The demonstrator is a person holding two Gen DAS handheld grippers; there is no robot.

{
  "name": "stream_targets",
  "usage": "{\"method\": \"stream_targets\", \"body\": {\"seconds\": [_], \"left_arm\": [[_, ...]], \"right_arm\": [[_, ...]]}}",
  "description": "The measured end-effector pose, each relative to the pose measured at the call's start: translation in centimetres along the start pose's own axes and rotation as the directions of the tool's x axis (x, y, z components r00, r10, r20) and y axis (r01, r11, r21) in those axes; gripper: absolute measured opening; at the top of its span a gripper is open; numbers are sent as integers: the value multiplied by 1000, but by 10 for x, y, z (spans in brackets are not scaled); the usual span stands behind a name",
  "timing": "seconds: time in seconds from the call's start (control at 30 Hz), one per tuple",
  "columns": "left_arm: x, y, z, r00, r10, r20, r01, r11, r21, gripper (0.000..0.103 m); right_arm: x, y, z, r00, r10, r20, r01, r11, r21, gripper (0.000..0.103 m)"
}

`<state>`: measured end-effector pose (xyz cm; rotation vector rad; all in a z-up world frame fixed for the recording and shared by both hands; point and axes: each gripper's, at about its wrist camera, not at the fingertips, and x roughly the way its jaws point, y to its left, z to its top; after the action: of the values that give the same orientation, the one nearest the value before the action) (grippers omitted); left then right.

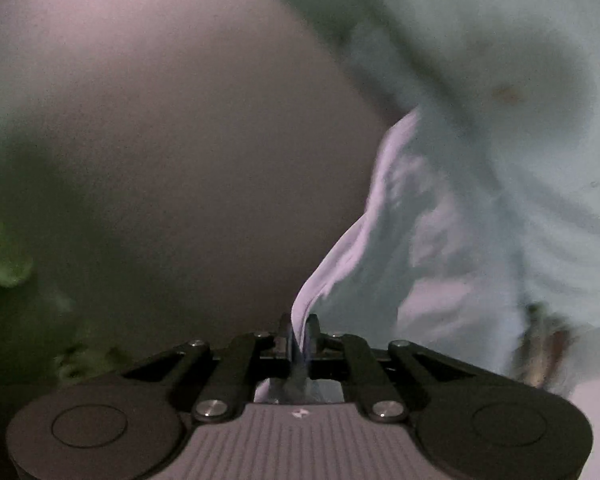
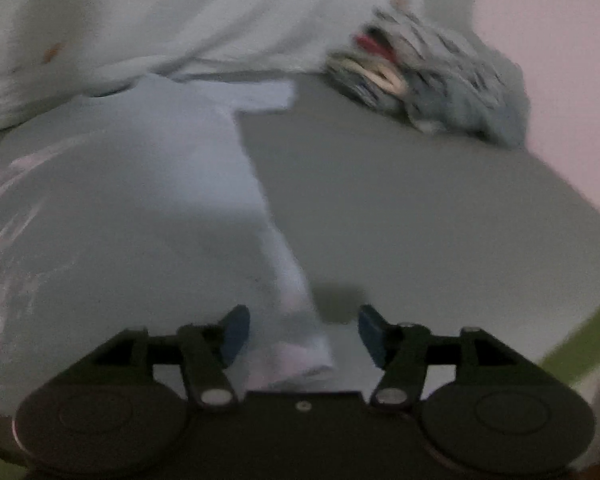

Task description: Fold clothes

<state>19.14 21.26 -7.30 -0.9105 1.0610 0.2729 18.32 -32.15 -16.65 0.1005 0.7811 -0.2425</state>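
Left fingers [image 1: 300, 334] pinch pale garment [image 1: 440, 200]; right fingers [image 2: 302, 334] spread, empty; blurred, perhaps clothes pile [image 2: 432, 76] beyond.

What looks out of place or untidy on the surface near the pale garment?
A crumpled patterned cloth lies bunched at the far edge of the grey surface, unfolded, unlike the pale garment spread flat. The garment also has a small orange-brown spot, perhaps a stain; blur hides the details.
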Motion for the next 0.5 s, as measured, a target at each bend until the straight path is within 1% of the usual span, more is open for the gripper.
{"method": "stream_targets", "body": {"seconds": [0.07,0.1,0.13,0.17,0.2,0.23,0.27,0.33,0.37,0.4,0.43,0.47,0.5], "left_arm": [[4,5,1,1000,6,1,-6,1000,-12,10],[1,4,2,1000,10,2,-10,1000,-10,10],[-1,2,3,999,31,11,-31,1000,0,11],[-2,-1,3,998,60,23,-61,998,17,11],[-3,-3,2,996,87,33,-88,996,31,9],[-4,-5,2,993,108,40,-110,993,38,8],[-7,-8,4,993,112,46,-114,993,42,7],[-13,-15,1,993,100,64,-103,994,47,6],[-19,-18,0,993,94,71,-98,994,56,6],[-23,-20,-2,991,103,82,-109,991,72,6],[-24,-21,-4,986,139,92,-148,984,97,5],[-20,-23,-4,973,207,103,-220,966,132,1],[-14,-24,-5,948,293,121,-311,936,168,1]], "right_arm": [[6,-11,-1,999,33,-31,-32,999,31,63],[8,-9,-2,998,60,-30,-59,998,17,60],[9,-7,-4,996,86,-29,-86,996,3,42],[8,-3,-4,994,109,-29,-109,994,-15,31],[3,1,-4,997,76,-15,-76,996,-37,9],[-1,5,-3,999,45,1,-44,997,-56,3],[-12,6,1,999,33,33,-31,998,-50,3],[-33,-3,11,997,32,77,-34,999,29,2],[-41,-6,14,996,39,81,-44,997,68,2],[-48,-10,14,996,45,75,-52,994,99,2],[-45,-7,11,998,36,50,-40,996,76,2],[-41,-4,9,999,25,23,-26,998,50,3],[-28,2,2,1000,-10,-27,10,1000,-22,3]]}}
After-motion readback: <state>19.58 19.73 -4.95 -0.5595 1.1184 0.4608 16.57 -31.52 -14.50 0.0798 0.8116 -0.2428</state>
